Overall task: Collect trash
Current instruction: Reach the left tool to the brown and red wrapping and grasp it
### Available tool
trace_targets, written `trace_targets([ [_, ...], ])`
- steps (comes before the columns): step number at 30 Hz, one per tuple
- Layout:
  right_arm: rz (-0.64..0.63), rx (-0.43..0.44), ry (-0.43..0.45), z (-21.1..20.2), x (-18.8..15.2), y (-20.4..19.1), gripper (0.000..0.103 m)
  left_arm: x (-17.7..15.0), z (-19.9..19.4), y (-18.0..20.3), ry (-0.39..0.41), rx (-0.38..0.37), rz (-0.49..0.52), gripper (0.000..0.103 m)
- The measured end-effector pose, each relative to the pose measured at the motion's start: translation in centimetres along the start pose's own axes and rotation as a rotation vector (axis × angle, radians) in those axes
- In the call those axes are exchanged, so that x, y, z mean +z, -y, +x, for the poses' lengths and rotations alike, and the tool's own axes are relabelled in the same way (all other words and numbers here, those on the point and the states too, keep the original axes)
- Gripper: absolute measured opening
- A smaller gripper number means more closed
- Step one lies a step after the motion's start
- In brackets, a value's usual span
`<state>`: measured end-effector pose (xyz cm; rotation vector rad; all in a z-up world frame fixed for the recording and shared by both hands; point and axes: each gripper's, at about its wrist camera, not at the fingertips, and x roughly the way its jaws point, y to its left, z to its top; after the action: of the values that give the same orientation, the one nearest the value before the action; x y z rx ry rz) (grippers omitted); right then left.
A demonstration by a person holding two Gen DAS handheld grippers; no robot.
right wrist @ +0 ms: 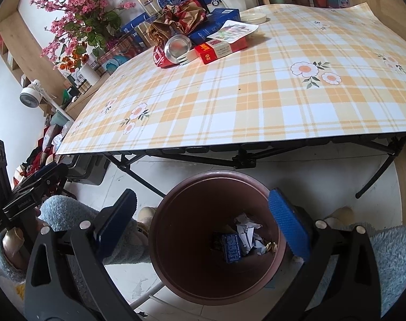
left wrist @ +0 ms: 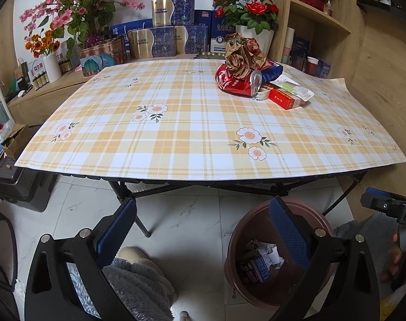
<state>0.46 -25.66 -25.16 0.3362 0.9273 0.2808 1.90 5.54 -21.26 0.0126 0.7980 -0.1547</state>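
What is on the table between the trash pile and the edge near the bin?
Nothing. In both views only bare checked tablecloth lies between the trash pile and the table's near edge. The brown bin stands on the floor below that edge.

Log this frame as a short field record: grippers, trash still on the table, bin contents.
left gripper: open, empty, held low in front of the table
right gripper: open, empty, above the bin
table trash: crumpled paper, red can, red box, blue box, piled at the far side
bin: on the floor, holds paper scraps and a blue carton
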Motion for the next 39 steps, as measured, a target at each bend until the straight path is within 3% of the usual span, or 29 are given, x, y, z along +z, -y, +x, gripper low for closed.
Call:
trace_targets([
  [12, 0.043, -0.013, 0.023, -0.6, 1.3, 1.3, 0.097, 0.1, -0.4, -1.6, 0.003, 0.002, -0.107, 0.097],
  [22, 0.023, -0.098, 0.093, -0.9, 5.7, 3.6, 0.097, 3.1, 2.1, -1.4, -0.056, -0.012, -0.105, 0.097],
  [27, 0.015, -0.125, 0.122, -0.6, 8.4, 4.9, 0.097, 8.8, 4.1, 0.4, -0.027, -0.112, -0.122, 0.097],
  [32, 0.03, -0.124, 0.137, 0.2, 10.8, 5.6, 0.097, 17.4, 8.0, 3.3, 0.016, -0.213, -0.116, 0.097],
  [35, 0.001, -0.13, 0.141, 0.6, 12.2, 5.4, 0.097, 22.2, 11.4, 5.0, 0.036, -0.204, -0.106, 0.097],
  [39, -0.045, -0.144, 0.149, 0.9, 13.8, 5.1, 0.097, 26.9, 17.2, 5.7, -0.029, -0.208, -0.178, 0.097],
])
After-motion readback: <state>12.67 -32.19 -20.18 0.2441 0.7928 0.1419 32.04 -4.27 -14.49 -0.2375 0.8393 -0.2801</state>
